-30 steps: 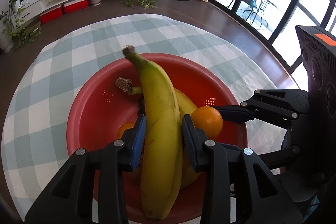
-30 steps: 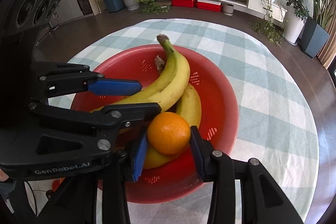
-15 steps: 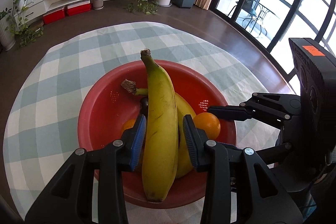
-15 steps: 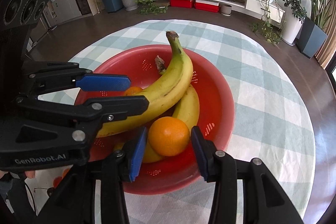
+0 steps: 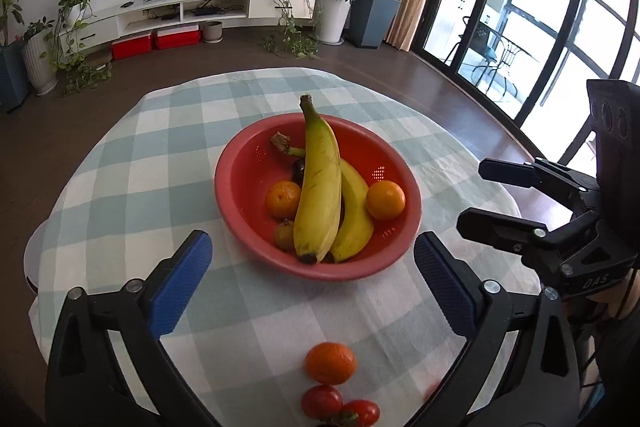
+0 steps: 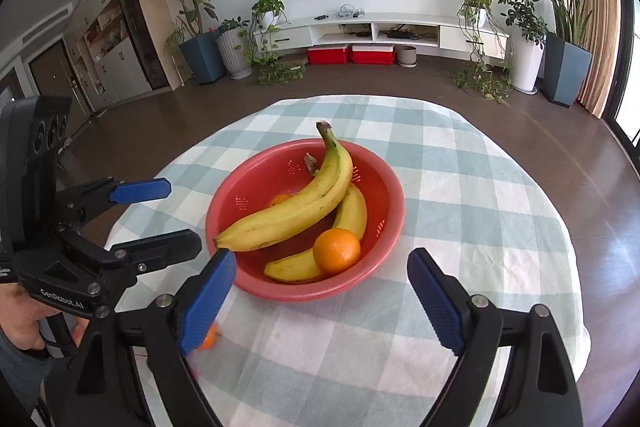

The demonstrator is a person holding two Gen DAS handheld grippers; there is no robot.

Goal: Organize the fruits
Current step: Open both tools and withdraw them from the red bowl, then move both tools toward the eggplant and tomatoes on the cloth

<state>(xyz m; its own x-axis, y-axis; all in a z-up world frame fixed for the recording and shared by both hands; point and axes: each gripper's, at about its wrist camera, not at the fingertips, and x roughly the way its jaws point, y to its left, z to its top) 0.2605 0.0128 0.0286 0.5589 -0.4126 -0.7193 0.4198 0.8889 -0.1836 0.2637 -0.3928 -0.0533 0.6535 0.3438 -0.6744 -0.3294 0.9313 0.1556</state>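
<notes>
both jaws just sprang wide: left gripper (image 5: 312,281) and right gripper (image 6: 322,293) gape empty, bananas (image 5: 320,183) and oranges (image 5: 385,199) in the red bowl (image 5: 240,183), frame centre.

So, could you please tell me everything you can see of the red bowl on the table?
The red bowl is a round, shallow colander that looks like plastic, with small patches of drain holes in its wall. It sits upright on the checked tablecloth, near the table's middle. Inside lie two bananas, the longer resting across the other, two oranges and some smaller, darker fruit. Neither gripper touches it; both stand open, short of its near rim.
</notes>
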